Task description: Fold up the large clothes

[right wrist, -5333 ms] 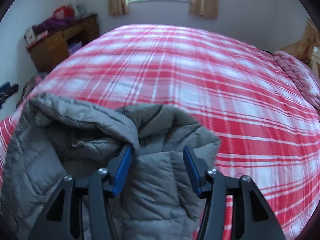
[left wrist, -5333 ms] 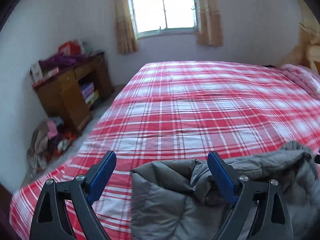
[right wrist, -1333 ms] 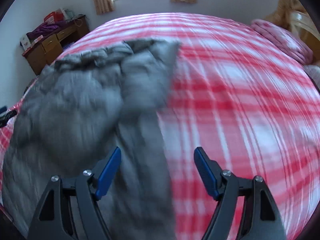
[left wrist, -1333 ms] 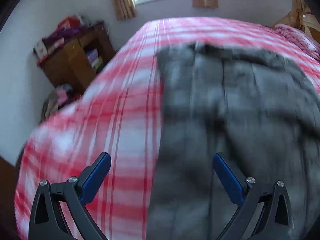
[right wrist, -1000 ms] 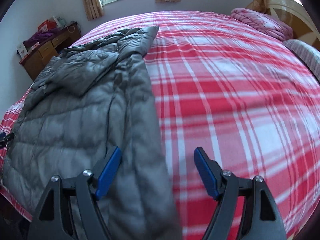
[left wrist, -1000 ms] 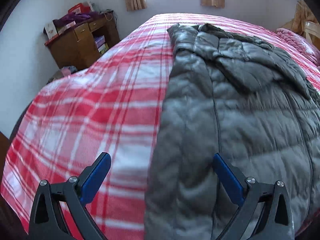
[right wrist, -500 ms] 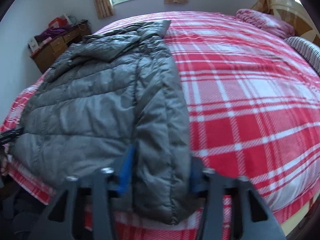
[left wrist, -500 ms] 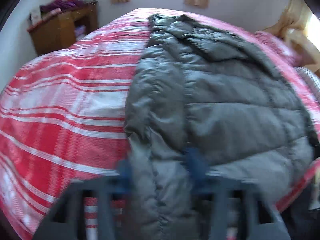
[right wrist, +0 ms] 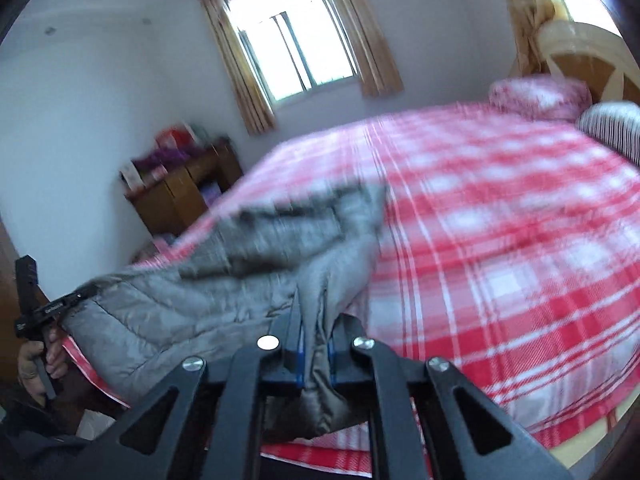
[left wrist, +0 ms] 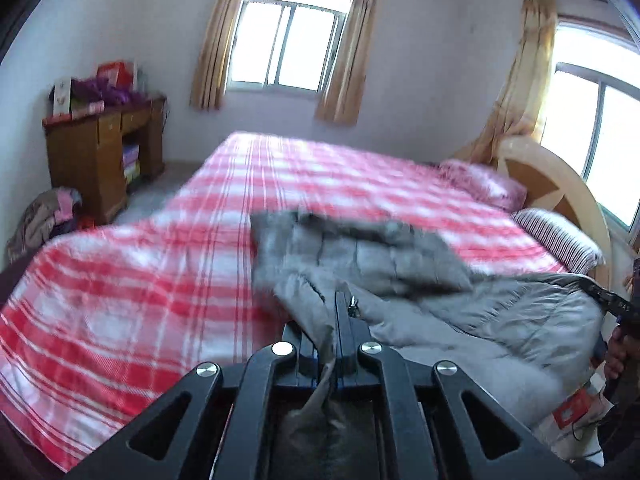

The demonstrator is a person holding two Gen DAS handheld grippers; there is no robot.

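Gripping grey jacket [left wrist: 420,264], left gripper [left wrist: 334,320], right gripper [right wrist: 314,320]

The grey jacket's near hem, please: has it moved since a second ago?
Yes: the grey jacket hem, then flat at the bed edge, now hangs lifted, clamped in both grippers.

the bed [left wrist: 168,280] wears a red-and-white plaid sheet [right wrist: 500,264]. a grey jacket [left wrist: 360,256] lies partly on it, near edge raised; two pillows [left wrist: 484,184] rest by the headboard [left wrist: 560,184].

Both wrist views close over jacket [left wrist: 400,264], facing bed [left wrist: 120,280].
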